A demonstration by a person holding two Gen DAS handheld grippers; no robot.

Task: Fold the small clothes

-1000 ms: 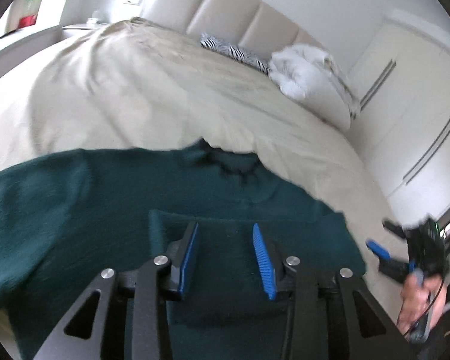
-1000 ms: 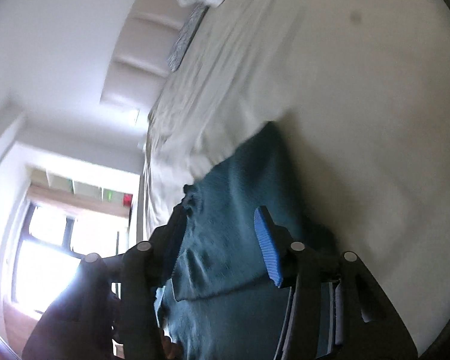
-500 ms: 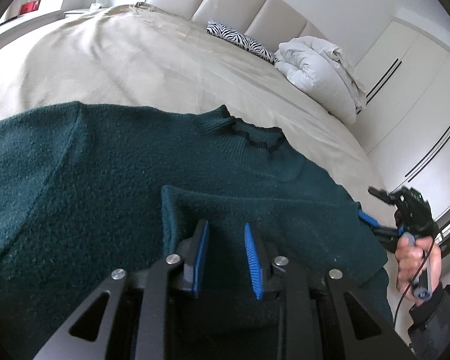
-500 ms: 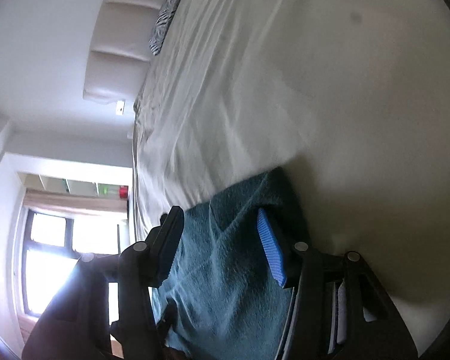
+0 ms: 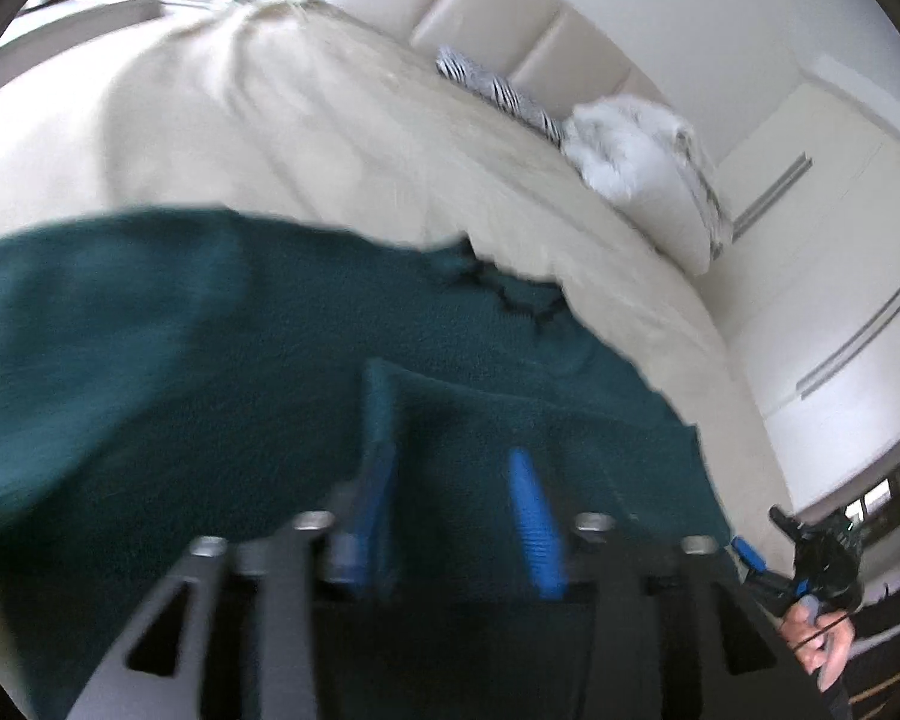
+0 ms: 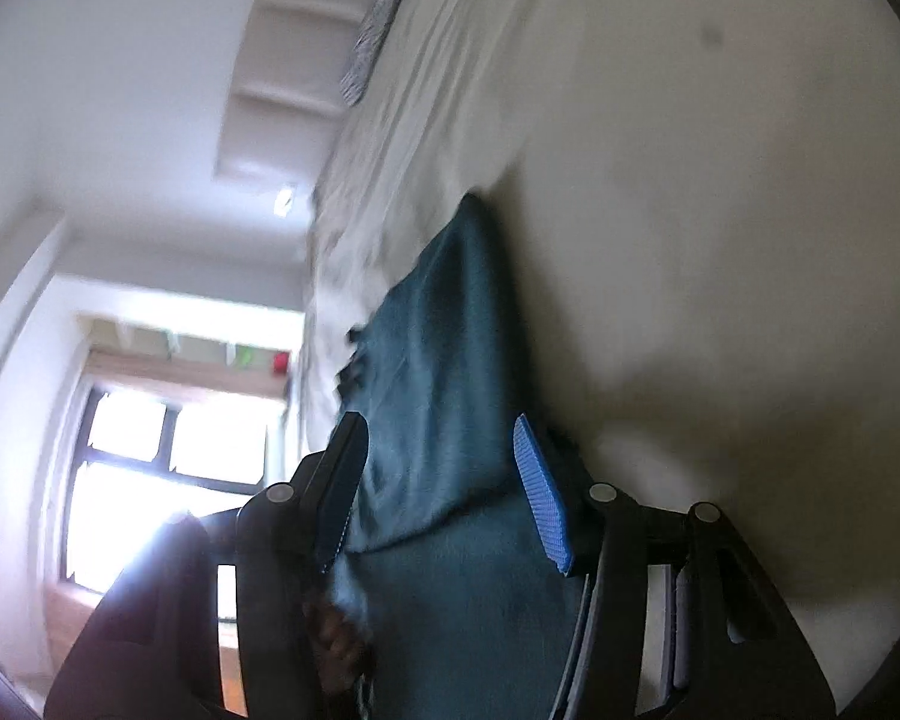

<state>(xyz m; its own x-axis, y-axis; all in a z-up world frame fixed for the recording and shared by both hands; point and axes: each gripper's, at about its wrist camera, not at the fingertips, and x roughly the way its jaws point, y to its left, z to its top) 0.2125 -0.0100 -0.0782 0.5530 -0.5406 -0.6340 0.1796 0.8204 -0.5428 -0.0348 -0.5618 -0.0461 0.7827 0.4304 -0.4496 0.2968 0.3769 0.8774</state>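
A dark green knitted sweater (image 5: 210, 348) lies spread on the beige bed, its collar (image 5: 498, 288) pointing away from me. A folded-over sleeve (image 5: 510, 420) lies across its middle. My left gripper (image 5: 450, 480) hovers over that fold with its blue pads apart and nothing between them. My right gripper (image 6: 438, 468) is open over the sweater's right edge (image 6: 438, 330), with the cloth lying between and below its fingers, not pinched. The right gripper also shows in the left wrist view (image 5: 810, 552), off the sweater's right side.
The beige bedspread (image 5: 330, 138) stretches away to a padded headboard (image 5: 510, 18). A zebra-striped pillow (image 5: 498, 90) and a white bundled duvet (image 5: 630, 144) lie at the far end. White wardrobe doors (image 5: 828, 240) stand on the right. A bright window (image 6: 168, 462) is to the left.
My left gripper was nearly shut half a second ago and has opened wide. It has lifted back from the folded sleeve. The right gripper stayed open and swung, showing more sweater.
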